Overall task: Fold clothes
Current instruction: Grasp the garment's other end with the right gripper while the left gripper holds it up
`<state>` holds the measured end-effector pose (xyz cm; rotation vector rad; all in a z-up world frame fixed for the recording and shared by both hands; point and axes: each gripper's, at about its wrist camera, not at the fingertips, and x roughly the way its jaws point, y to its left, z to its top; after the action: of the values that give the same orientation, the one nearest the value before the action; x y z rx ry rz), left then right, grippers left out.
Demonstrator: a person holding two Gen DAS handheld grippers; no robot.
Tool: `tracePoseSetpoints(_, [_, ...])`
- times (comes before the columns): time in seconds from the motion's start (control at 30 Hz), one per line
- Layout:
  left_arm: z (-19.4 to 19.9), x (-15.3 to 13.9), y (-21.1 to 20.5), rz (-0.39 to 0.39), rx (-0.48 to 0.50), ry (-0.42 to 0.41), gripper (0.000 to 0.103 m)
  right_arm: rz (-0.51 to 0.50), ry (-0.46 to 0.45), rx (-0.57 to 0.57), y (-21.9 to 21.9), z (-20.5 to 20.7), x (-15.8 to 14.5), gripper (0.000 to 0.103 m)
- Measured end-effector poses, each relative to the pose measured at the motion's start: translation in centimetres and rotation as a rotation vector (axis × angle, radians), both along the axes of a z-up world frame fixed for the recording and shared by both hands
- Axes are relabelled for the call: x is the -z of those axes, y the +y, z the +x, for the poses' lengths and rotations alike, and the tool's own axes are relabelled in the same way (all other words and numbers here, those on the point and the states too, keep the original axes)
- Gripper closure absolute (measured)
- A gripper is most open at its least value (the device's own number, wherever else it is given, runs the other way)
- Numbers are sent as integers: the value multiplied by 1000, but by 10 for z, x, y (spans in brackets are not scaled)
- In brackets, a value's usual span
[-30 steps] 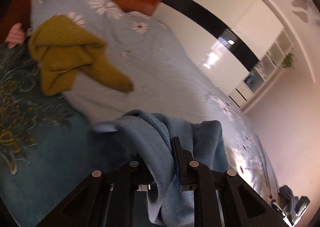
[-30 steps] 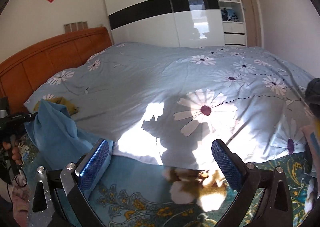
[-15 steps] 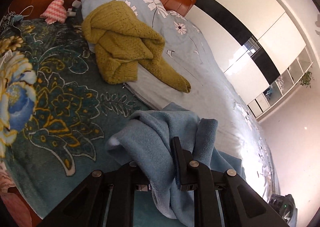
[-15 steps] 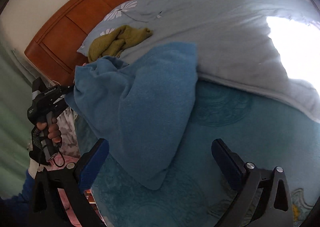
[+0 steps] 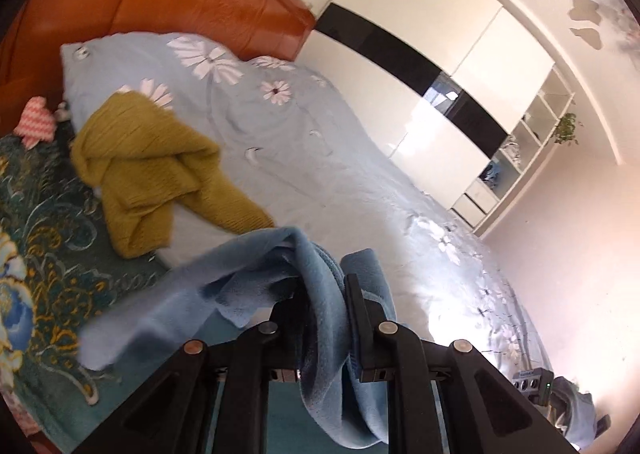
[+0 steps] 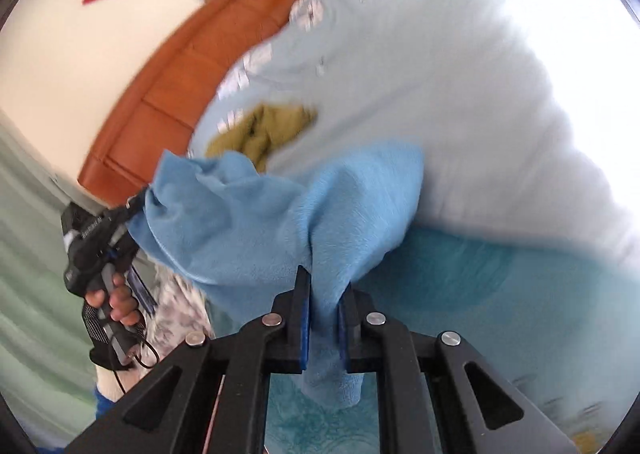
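1. Folding has barely started, by my judgement: the blue fleece garment [image 6: 256,230] is lifted off the bed and hangs bunched between the two tools, with no neat crease or flat layer visible anywhere on it.
2. Left tongs [image 5: 326,290] are closed on a gathered edge of the garment; cloth spills over and down between the fingers, and one loose flap juts out to the left over the teal patterned blanket [image 5: 44,266].
3. Right tongs [image 6: 324,290] are also clamped on the fleece, blue pads pressing a pinched fold, with a short tail of cloth hanging below them. In this view the other tool sits at the far left corner of the garment, gripped by the person's hand [image 6: 116,300].
4. The fabric sags in the middle, so it is held at two points but not yet spread taut.
5. A mustard knit sweater [image 5: 156,169] lies crumpled on the floral duvet [image 5: 320,173] near the headboard [image 5: 180,1], apparently untouched and unfolded.
6. Left to do, as I read it: spread the fleece flat on the bed, fold it, then deal with the sweater.
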<state>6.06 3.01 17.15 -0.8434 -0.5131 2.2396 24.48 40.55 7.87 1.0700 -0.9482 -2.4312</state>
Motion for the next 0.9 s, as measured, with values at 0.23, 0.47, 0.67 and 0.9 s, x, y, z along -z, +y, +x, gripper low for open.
tracePoseSetpoints(0.23, [22, -50, 84, 134, 184, 152, 82, 347, 215, 196, 88, 57, -137, 92])
tracePoseSetpoints(0.47, [27, 100, 130, -41, 255, -184, 83, 379, -45, 244, 124, 103, -36, 92])
tracePoseSetpoints(0.67, [53, 168, 113, -185, 288, -323, 84, 366, -159, 216, 120, 144, 25, 91])
tracePoseSetpoints(0.9, [53, 124, 58, -243, 224, -212, 81, 482, -157, 219, 108, 173, 12, 90])
